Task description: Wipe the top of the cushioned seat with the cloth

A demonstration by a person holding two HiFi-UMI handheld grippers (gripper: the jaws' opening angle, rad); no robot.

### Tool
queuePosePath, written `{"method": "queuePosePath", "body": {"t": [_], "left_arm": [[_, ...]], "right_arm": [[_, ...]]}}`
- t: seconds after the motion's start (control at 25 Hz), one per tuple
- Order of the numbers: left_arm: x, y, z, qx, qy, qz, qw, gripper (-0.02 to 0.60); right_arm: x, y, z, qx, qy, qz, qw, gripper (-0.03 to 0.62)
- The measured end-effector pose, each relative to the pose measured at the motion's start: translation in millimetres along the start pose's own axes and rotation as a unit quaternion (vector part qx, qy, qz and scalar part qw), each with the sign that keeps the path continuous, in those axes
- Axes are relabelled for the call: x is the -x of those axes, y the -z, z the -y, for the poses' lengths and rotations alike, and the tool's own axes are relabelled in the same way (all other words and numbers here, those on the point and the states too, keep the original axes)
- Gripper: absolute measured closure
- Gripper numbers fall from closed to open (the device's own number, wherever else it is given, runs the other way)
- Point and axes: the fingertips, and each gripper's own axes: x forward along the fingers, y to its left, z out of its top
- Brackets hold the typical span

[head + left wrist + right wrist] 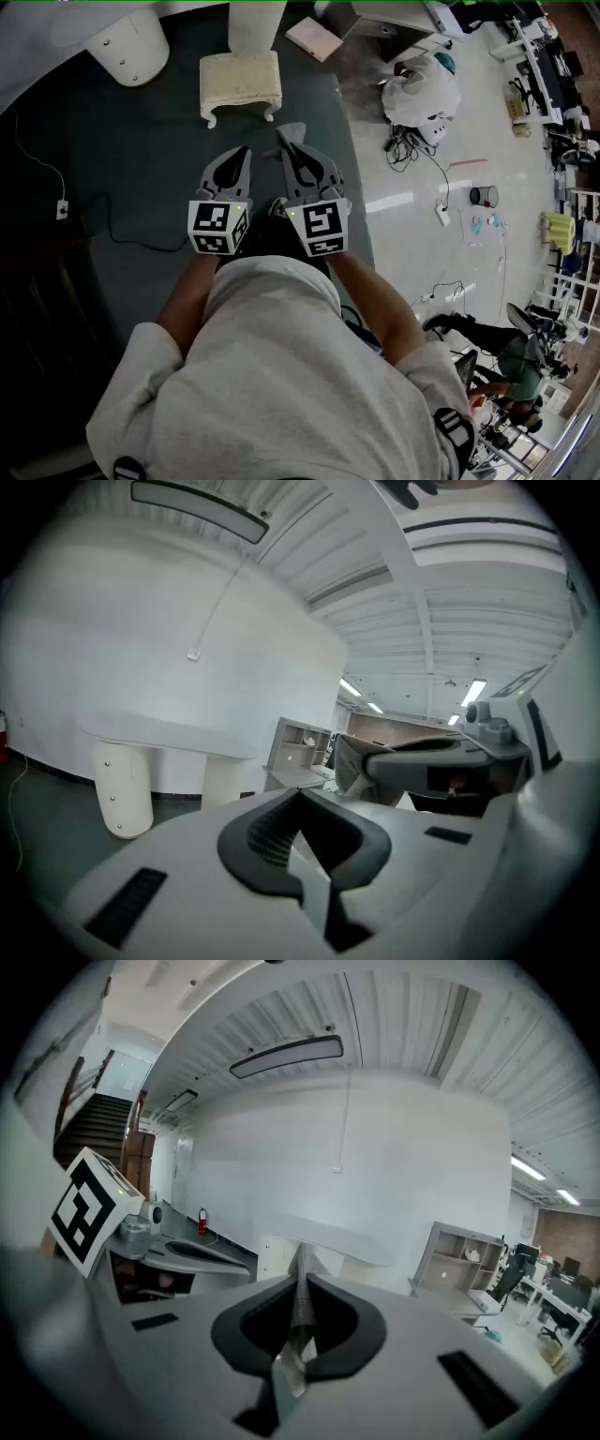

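Observation:
The cushioned seat (pixel 240 82) is a cream footstool on the dark carpet, ahead of both grippers. In the head view my two grippers are held side by side, short of the seat and not touching it. My left gripper (pixel 246 150) (pixel 300 794) is shut with nothing between its jaws. A strip of grey cloth (pixel 300 1326) is pinched in my shut right gripper (pixel 284 141) (pixel 302 1274). The cloth (pixel 292 129) sticks out past the jaw tips towards the seat. The left gripper view also shows the cloth (pixel 352 766) hanging from the right gripper.
White table legs (pixel 131 47) (pixel 253 23) stand behind the seat. A pink box (pixel 314 37) lies at the carpet's far edge. A cable (pixel 112 225) runs across the carpet at left. On the shiny floor to the right are a white bag (pixel 422 89) and cords.

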Motion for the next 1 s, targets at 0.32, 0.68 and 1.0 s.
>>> {"method": "queuePosePath", "body": {"t": [0.32, 0.68, 1.0], "left_arm": [[22.2, 17.3, -12.2, 0.0, 0.011, -0.018, 0.9998, 0.568], [8.3, 22.2, -54.9, 0.005, -0.029, -0.03, 0.9991, 0.568], [-52.0, 28.8, -99.2, 0.003, -0.057, -0.06, 0.9965, 0.568]], "right_arm": [[-2.5, 26.0, -20.1, 0.052, -0.003, -0.031, 0.998, 0.574], [-40.0, 35.6, -2.0, 0.039, -0.012, -0.044, 0.998, 0.574], [-107.7, 36.7, 25.4, 0.059, -0.051, -0.036, 0.996, 0.574]]}}
